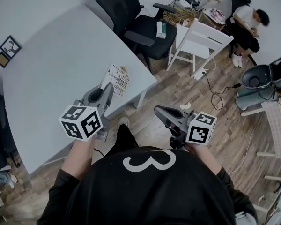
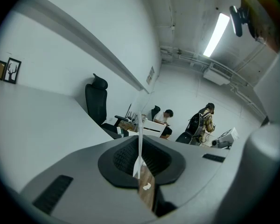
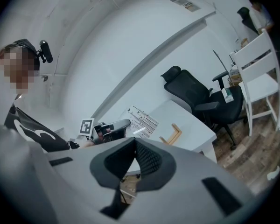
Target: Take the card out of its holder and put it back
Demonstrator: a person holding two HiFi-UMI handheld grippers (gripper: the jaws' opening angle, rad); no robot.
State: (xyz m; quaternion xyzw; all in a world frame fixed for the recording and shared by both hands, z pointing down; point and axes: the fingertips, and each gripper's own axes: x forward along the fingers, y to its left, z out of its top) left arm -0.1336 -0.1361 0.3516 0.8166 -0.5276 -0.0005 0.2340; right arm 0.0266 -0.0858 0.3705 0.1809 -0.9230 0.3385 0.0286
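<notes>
We look down on a white table [image 1: 61,69] with two small framed pictures [image 1: 6,50] near its far left edge. Beyond its corner we see a black office chair [image 1: 136,22] beside a white wooden chair [image 1: 201,39]. A person [image 1: 248,20] sits at far right, and a cable [image 1: 215,90] trails across the wooden floor [image 1: 225,125].

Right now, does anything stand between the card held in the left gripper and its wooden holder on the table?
Nothing visible does. The left gripper clamps the card just beside the wooden holder, with only bare table showing between them.
</notes>
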